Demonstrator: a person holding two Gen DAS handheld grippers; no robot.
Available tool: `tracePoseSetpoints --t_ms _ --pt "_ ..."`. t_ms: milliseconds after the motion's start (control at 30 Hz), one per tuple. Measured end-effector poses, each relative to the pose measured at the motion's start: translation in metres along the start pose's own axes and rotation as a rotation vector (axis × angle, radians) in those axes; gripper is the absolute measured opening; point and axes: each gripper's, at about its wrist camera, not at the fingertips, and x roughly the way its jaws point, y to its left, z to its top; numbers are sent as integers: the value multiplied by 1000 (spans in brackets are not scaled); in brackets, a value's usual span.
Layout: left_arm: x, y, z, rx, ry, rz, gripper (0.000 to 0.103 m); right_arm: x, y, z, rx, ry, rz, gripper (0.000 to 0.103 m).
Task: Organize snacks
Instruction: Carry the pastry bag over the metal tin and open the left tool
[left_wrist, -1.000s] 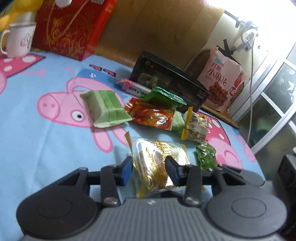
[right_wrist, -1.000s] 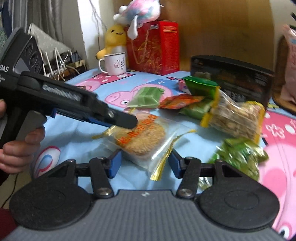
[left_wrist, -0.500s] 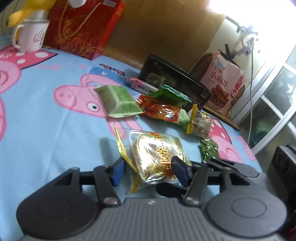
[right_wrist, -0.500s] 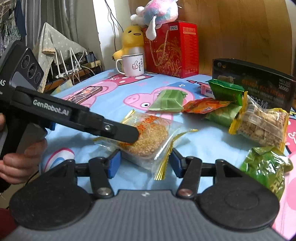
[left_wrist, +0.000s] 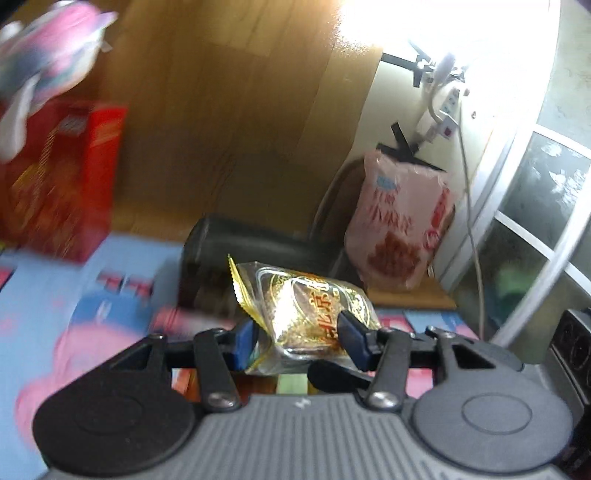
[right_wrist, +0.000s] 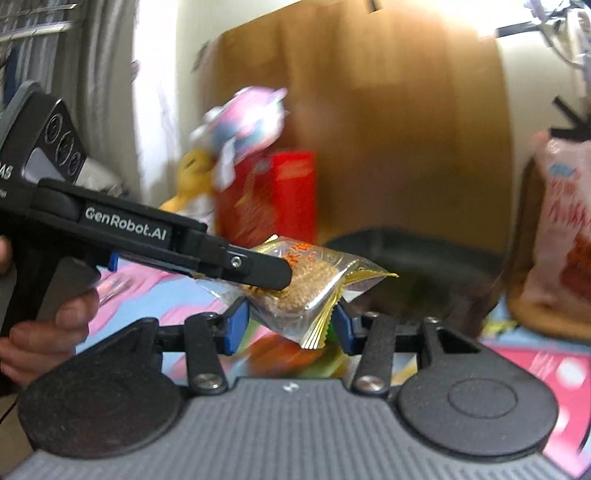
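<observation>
The gold-edged sesame cake packet (left_wrist: 310, 314) is now carried clear of the blue cloth (left_wrist: 48, 295), where a second ago it lay flat; the pickup looks done. It is pinched between the closing fingers of the left gripper (left_wrist: 299, 341) and right gripper (right_wrist: 286, 323). Beyond the fingertips the black box (right_wrist: 413, 254) stands near; open room lies above it.

My surface (left_wrist: 122, 273) wears a blue cloth printed with pink cartoon pigs. On it at the back stand a red gift box (left_wrist: 62, 177) and, to its right, a long black box (left_wrist: 258, 247). Blurred snack packets (right_wrist: 288, 354) lie below my tongs.
</observation>
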Motion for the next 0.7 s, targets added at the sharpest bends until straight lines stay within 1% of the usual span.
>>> tracePoseSetpoints --t_ms 100,167,267,367,433,533,567,600,667,700 --pt "45 -3 27 1 12 5 48 25 -34 17 58 23 -42 52" --pt "71 -1 38 -12 26 8 48 38 -50 22 63 38 -78 52" --pt "102 1 44 -32 48 27 48 57 -67 21 81 65 -114 52" --pt "122 4 41 -46 66 50 48 68 -78 14 96 91 -137 53" --pt "131 7 38 -59 77 65 48 72 -84 10 118 85 -149 54" --pt "130 6 35 -44 55 80 53 72 -84 8 87 55 -177 62" --pt "127 6 34 -46 52 81 53 64 -86 5 85 42 -182 65" --pt "124 5 35 -47 47 75 54 61 -85 4 88 27 -184 66" --pt "110 2 34 -40 24 62 56 51 -82 2 98 -9 -192 72" --pt "102 1 33 -37 9 60 56 44 -80 1 105 -27 -195 72"
